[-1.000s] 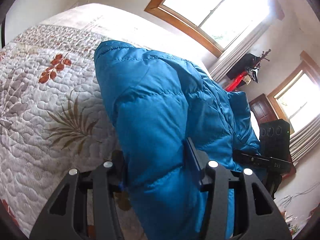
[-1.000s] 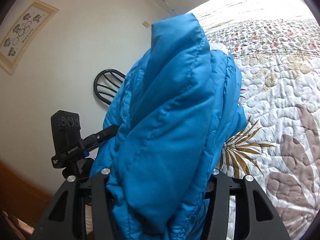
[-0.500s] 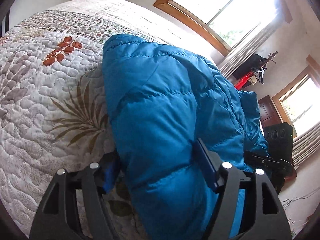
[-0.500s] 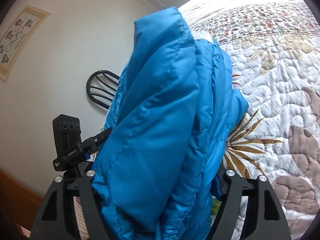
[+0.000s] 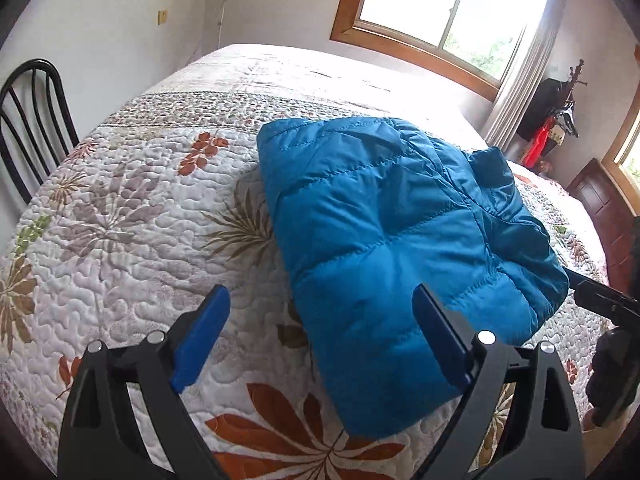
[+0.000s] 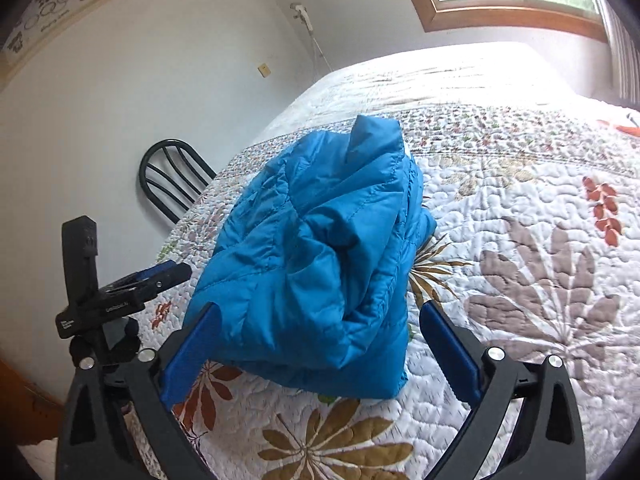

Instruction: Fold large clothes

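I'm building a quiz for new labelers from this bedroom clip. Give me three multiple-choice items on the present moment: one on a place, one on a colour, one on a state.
1. Where does the jacket lie?
A. On the quilted bedspread
B. Over the chair back
C. On the floor

2. What colour are the pads on the tongs?
A. Red
B. Blue
C. White

3. How do both tongs stand?
A. Both clamped on the jacket
B. One open, one clamped
C. Both open, holding nothing

Answers:
1. A: the folded blue jacket rests on the floral bedspread, while the black chair stands bare beside the bed.
2. B: the pads on the fingers are blue in both wrist views.
3. C: the left tongs and right tongs have their jaws spread wide, and no fabric is pinched between them.
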{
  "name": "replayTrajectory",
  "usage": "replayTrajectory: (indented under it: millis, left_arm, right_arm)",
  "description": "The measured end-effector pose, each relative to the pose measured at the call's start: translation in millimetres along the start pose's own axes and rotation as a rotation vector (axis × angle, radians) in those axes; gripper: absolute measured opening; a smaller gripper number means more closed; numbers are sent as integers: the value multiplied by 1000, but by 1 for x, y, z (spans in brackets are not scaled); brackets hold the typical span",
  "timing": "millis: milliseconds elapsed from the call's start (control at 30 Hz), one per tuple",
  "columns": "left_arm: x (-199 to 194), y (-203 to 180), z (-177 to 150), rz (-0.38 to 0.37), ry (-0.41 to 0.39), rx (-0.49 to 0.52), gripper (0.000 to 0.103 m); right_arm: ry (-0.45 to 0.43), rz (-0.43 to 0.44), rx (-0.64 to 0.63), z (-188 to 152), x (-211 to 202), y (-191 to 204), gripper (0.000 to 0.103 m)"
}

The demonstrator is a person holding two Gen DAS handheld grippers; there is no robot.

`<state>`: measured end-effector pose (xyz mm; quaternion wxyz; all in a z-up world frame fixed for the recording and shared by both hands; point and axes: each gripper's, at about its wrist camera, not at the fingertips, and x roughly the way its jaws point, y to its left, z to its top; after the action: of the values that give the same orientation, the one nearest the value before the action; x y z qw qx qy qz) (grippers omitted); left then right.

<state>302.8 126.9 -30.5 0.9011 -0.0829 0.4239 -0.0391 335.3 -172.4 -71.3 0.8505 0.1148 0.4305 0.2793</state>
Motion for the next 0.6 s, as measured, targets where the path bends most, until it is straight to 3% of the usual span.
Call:
replayTrajectory:
  millis: [167,300,433,600]
  left_arm:
    - [-31,-6,-20,115,-68,-6,92]
    - [-53,-10,-37,128,-75,-17,92]
    - [-69,-23,-56,202,-71,65,95]
    - [-92,-33,-80,231,-85,80,97]
  right_arm:
    - [-30,-127,-55,-15,-26,36,99]
    - [-38,-224,-84,-28,-37,59,99]
    - [-49,-246,-67,-48,-51,73,99]
    - [-51,-304,-48,-68,-61,84,99]
